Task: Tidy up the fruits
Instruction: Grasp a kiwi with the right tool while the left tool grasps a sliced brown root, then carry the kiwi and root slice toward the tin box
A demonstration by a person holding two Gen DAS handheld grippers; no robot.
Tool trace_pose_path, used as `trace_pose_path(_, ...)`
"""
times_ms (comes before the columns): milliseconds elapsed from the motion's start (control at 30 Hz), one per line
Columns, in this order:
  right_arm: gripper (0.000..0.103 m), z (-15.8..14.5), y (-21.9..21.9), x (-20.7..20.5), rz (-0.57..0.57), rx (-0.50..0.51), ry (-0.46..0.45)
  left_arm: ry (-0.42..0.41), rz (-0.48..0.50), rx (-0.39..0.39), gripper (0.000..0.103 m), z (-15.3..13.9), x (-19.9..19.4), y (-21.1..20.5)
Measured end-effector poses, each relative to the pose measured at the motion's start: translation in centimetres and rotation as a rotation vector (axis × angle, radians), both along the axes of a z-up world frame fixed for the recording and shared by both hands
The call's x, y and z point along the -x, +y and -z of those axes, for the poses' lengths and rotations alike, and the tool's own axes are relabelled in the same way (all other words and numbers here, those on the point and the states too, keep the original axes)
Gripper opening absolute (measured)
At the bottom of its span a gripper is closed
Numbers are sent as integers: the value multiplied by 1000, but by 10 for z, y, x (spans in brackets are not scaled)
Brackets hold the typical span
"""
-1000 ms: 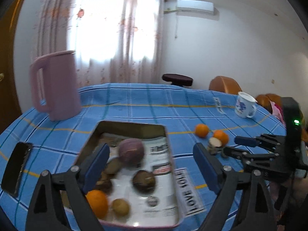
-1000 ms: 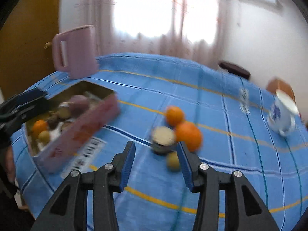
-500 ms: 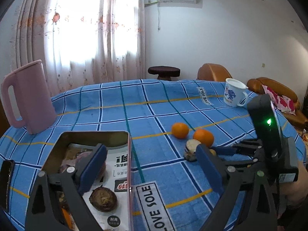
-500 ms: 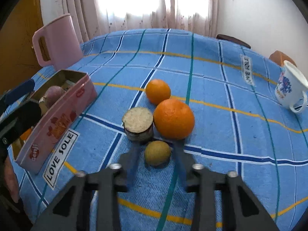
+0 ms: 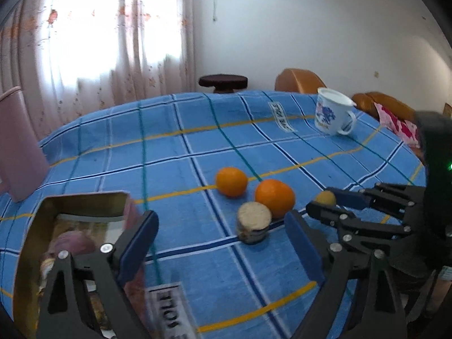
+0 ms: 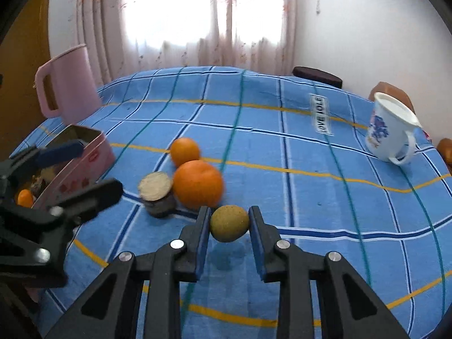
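Observation:
My right gripper is shut on a small yellow-green fruit, held just above the blue checked tablecloth; the fruit also shows in the left wrist view. Beside it lie a large orange, a smaller orange and a cut brown fruit piece. My left gripper is open and empty, between the pink tin holding several fruits and the loose fruit group.
A pink jug stands at the back left. A white mug with blue print stands at the right. Chairs and a dark stool are beyond the round table's far edge.
My right gripper has closed on the small yellow-green fruit and lifted it slightly. My left gripper has swung right, away from the tin toward the loose fruits.

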State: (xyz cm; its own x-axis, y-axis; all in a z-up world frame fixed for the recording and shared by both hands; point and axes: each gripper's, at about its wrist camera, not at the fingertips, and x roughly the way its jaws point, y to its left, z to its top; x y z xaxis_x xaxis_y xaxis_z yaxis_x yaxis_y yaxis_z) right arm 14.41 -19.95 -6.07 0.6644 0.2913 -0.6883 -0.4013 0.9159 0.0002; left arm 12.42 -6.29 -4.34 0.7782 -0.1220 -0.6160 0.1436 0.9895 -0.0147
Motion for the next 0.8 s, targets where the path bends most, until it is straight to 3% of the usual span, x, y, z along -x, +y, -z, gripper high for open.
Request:
trace_pose_path(267,29,-3,-9,1,8,-48,-11,138,50,18,66,23,-29,-14)
trace_pose_path(400,29,-4,-6,2,0,-36,-19,170,67,24,56,27,-34,-16)
trace_pose_path(567,29,-6,-5,6,-17,-46,-37,192,103,50,36,30,-37,-17)
trace_pose_path(800,29,-12,-5,15,-50,-69,-89,148,110,40,36,23,-28,-17)
